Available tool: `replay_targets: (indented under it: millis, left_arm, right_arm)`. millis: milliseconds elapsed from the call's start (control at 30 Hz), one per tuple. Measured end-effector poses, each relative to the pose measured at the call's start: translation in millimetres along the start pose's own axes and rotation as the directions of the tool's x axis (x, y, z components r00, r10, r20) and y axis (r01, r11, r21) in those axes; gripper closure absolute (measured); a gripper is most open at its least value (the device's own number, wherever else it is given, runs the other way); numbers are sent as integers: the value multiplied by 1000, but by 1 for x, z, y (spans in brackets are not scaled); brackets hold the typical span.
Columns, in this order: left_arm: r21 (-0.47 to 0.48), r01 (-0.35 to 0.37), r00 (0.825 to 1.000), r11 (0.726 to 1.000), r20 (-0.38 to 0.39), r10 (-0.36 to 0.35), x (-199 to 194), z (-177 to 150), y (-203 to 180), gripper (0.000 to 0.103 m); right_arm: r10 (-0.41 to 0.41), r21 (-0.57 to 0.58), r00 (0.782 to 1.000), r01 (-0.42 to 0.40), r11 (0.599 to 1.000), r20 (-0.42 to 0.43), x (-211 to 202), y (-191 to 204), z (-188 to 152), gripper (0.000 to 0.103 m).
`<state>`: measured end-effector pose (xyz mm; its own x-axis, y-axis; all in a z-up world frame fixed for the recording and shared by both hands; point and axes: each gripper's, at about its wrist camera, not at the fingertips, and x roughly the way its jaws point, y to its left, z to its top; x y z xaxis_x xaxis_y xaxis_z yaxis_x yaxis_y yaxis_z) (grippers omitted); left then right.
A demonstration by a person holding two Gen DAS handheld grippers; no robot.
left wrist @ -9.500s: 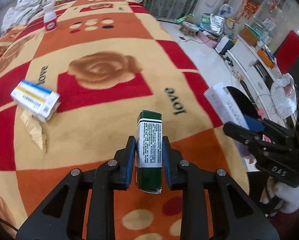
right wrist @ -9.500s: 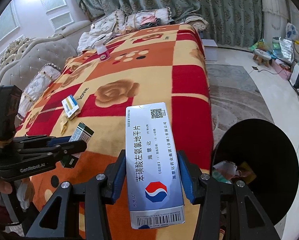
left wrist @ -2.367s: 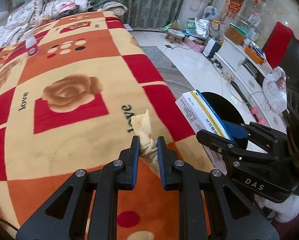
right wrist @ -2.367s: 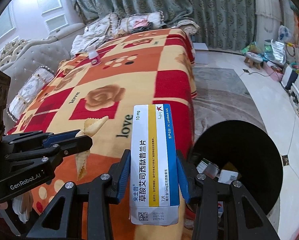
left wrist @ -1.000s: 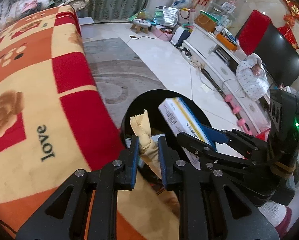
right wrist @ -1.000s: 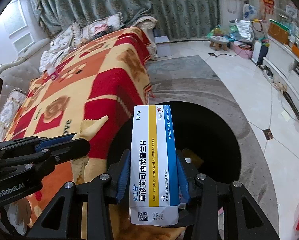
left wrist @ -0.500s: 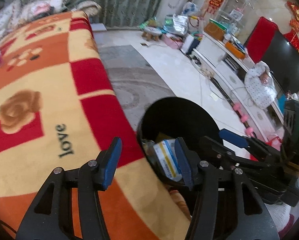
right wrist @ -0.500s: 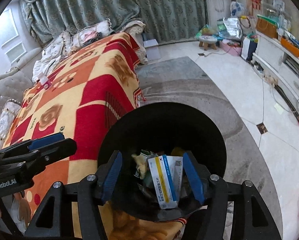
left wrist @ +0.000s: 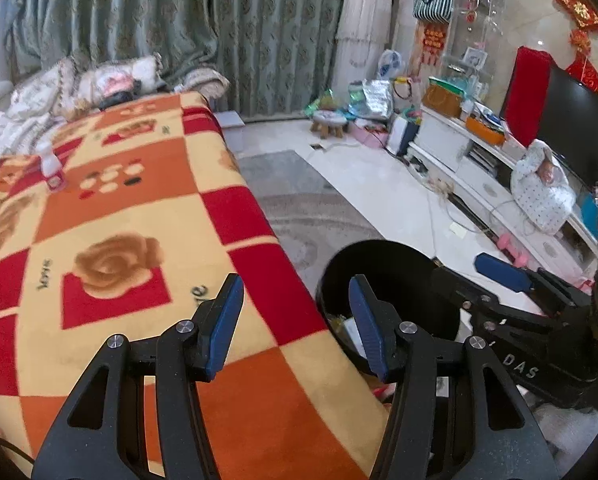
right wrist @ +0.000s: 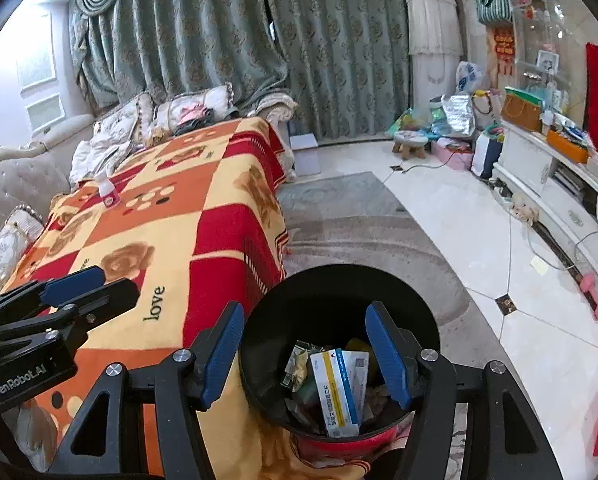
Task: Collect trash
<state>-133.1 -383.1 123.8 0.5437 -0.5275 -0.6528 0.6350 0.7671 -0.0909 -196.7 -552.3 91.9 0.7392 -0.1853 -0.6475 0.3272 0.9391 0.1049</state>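
Left gripper (left wrist: 295,320) and right gripper (right wrist: 305,350) both spread wide, empty, round black bin (right wrist: 427,320) holding cardboard boxes (right wrist: 335,392)

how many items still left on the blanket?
1: a small white bottle at the far end of the blanket, near the pillows. The near corner is hidden behind the tongs, so more may lie there.
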Motion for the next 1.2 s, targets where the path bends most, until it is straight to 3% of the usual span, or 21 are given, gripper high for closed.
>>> replay_targets:
  millis: [600, 1200]
  left_arm:
    - [-32, -33, 997, 999, 65, 35, -24, 2, 18, 49]
    - [-26, -29, 997, 999, 70, 31, -27, 4, 15, 49]
  right_arm:
    - [-30, -38, 994, 34, 999, 102, -33, 20, 12, 35]
    - [-36, -35, 994, 39, 999, 102, -34, 23, 17, 32]
